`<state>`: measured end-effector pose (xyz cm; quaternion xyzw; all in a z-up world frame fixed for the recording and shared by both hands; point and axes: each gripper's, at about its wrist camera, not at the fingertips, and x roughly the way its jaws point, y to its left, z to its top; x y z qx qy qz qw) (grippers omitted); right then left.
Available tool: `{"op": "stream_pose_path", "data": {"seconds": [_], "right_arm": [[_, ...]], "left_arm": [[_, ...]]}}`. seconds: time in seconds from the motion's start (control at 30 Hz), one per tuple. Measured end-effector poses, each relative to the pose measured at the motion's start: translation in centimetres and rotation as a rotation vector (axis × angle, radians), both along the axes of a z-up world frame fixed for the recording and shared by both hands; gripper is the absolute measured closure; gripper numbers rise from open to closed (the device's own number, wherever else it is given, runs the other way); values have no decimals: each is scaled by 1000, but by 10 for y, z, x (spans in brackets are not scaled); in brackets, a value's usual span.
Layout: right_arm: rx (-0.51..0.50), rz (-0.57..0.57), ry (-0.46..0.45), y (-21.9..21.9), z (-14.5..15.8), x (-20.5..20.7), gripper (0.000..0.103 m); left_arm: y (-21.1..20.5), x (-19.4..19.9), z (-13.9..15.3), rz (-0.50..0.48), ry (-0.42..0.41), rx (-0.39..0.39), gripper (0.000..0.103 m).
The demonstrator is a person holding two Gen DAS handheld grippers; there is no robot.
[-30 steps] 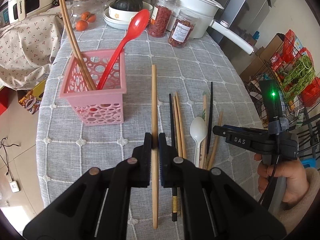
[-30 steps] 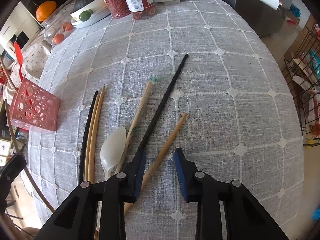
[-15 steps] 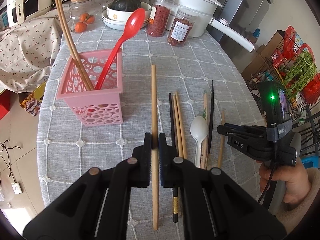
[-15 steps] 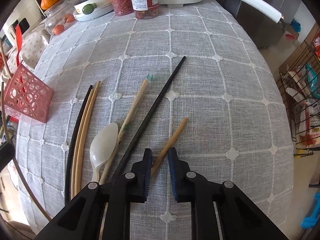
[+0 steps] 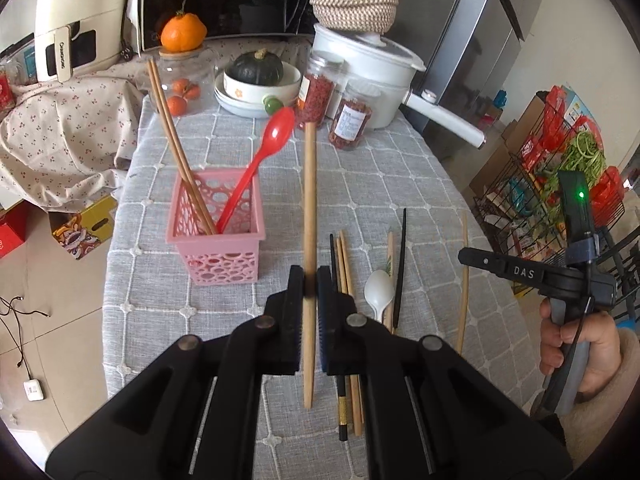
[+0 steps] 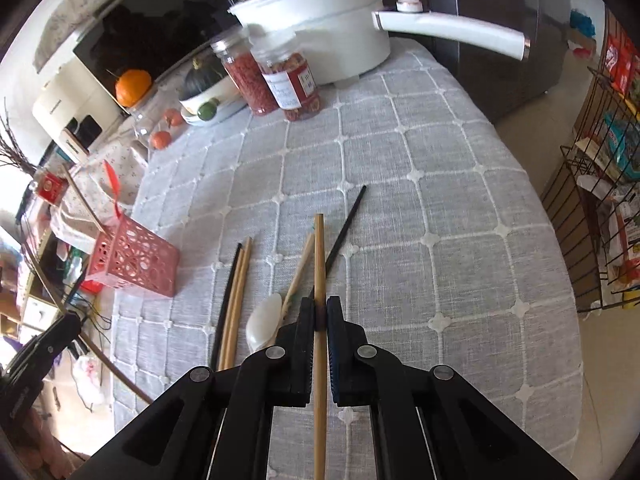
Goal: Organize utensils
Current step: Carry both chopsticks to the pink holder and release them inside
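Observation:
My left gripper [image 5: 310, 280] is shut on a wooden chopstick [image 5: 309, 200], held above the table to the right of the pink basket [image 5: 218, 236]. The basket holds two wooden chopsticks [image 5: 176, 152] and a red spoon [image 5: 260, 164]. My right gripper [image 6: 319, 312] is shut on another wooden chopstick [image 6: 319, 256], lifted off the cloth; it also shows in the left wrist view [image 5: 464, 276]. On the cloth lie a black chopstick [image 6: 344, 232], a white spoon [image 6: 262, 318], a wrapped chopstick [image 6: 298, 272] and a group of black and wooden chopsticks [image 6: 234, 296].
At the table's far end stand a white pot [image 5: 360, 68] with a long handle [image 6: 452, 32], two jars [image 5: 336, 112], a bowl stack with a squash [image 5: 258, 80] and a glass jar with oranges [image 5: 182, 84]. A wire rack [image 5: 560, 184] stands to the right of the table.
My right gripper has closed on the wooden chopstick at the right and lifted it off the cloth. My left gripper has risen with its chopstick, still beside the basket.

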<state>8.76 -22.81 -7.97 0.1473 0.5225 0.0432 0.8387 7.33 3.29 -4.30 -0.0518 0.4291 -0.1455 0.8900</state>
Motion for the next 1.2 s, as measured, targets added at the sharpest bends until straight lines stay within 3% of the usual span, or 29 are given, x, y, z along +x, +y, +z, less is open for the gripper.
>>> {"op": "stream_pose_path", "data": {"seconds": [0.4,0.63,0.83,1.2], "right_arm": [[18,16,-292,2,93,-35,97],[61,26,-365,6,114,-41,97],[75,36,-344,12,108,-36,97],[71,50,-327,18,100,-34,97]], "left_arm": [[24,-19,70,102,-301,-103,96],[46,-18,85,233,-452,-86,96],[51,0,67,290,-440,-62,96],[34,35,26,264,-337,19,96]]}}
